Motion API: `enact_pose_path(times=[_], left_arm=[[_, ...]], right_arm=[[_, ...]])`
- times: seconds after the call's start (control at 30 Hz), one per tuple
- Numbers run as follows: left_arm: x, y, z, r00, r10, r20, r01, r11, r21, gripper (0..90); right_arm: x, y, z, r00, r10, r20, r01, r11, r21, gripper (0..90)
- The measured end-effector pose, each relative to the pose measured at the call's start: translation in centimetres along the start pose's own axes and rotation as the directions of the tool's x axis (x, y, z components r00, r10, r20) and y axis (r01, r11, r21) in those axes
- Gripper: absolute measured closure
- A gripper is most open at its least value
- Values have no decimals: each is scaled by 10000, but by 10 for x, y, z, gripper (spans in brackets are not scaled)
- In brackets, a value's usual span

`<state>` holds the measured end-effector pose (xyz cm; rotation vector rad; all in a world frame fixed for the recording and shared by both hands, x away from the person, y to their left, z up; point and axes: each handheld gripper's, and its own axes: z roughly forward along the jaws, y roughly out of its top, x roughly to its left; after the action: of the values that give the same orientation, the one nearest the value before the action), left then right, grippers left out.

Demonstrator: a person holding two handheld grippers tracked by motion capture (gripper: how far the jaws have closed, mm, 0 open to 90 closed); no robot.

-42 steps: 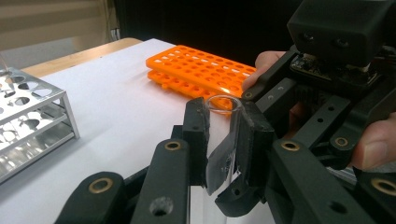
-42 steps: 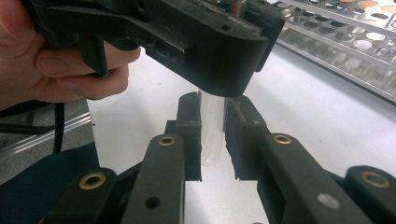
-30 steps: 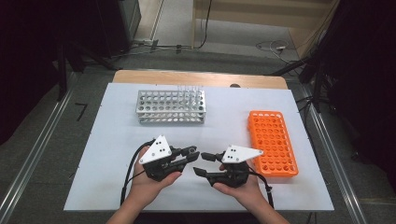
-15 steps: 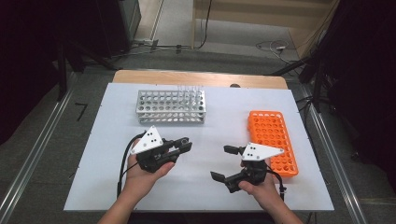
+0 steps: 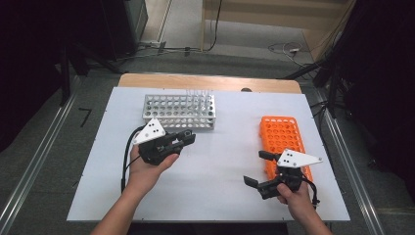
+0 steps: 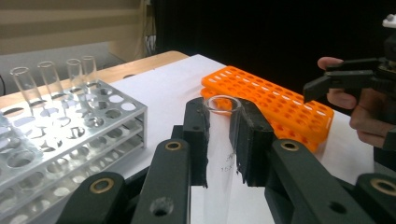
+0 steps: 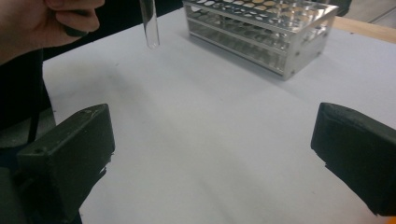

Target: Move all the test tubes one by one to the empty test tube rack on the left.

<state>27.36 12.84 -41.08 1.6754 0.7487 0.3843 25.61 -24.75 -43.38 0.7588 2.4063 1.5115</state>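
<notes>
While the left gripper clamps a test tube, the right gripper gapes.

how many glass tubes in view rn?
5. Four tubes stand along the metal rack's far edge; one tube is clamped in the left claw. More could be hidden.

The left hand-held gripper clamps a clear test tube upright.

Your bench: white rectangular table sheet on a wooden tabletop; black cables on the grey floor behind, metal rails alongside
</notes>
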Motion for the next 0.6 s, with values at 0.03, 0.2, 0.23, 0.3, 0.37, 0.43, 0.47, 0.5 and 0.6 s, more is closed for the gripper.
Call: enact_pose_path(times=[0.03,0.2,0.23,0.3,0.37,0.43,0.47,0.5,0.6], left_arm=[[2,1,0,10000,-4,-22,4,10000,6,761],[13,7,3,9997,-61,-217,59,10000,-77,761],[14,8,4,9996,-83,-253,80,9999,-103,761],[19,10,5,9993,-83,-363,80,9999,-86,761],[24,12,6,9989,-126,-442,121,9999,-123,761],[29,14,8,9985,-220,-505,209,9995,-217,762],[31,15,8,9983,-239,-532,228,9995,-214,761],[35,17,9,9979,-278,-593,265,9994,-226,762],[42,21,12,9966,-355,-741,335,9990,-285,761]], right_arm=[[-2,-2,-3,9999,13,116,-13,10000,-16,0],[-10,-7,-14,9991,91,424,-87,9999,-97,0],[-12,-8,-17,9986,146,503,-139,9998,-151,0],[-14,-10,-21,9983,234,541,-223,9995,-207,0],[-16,-12,-24,9978,275,609,-265,9995,-179,0],[-18,-14,-26,9981,331,528,-328,9994,-79,0],[-19,-15,-27,9980,338,538,-335,9994,-55,0],[-19,-15,-28,9979,339,553,-337,9994,-62,0],[-21,-18,-32,9976,331,610,-332,9994,-3,0]])
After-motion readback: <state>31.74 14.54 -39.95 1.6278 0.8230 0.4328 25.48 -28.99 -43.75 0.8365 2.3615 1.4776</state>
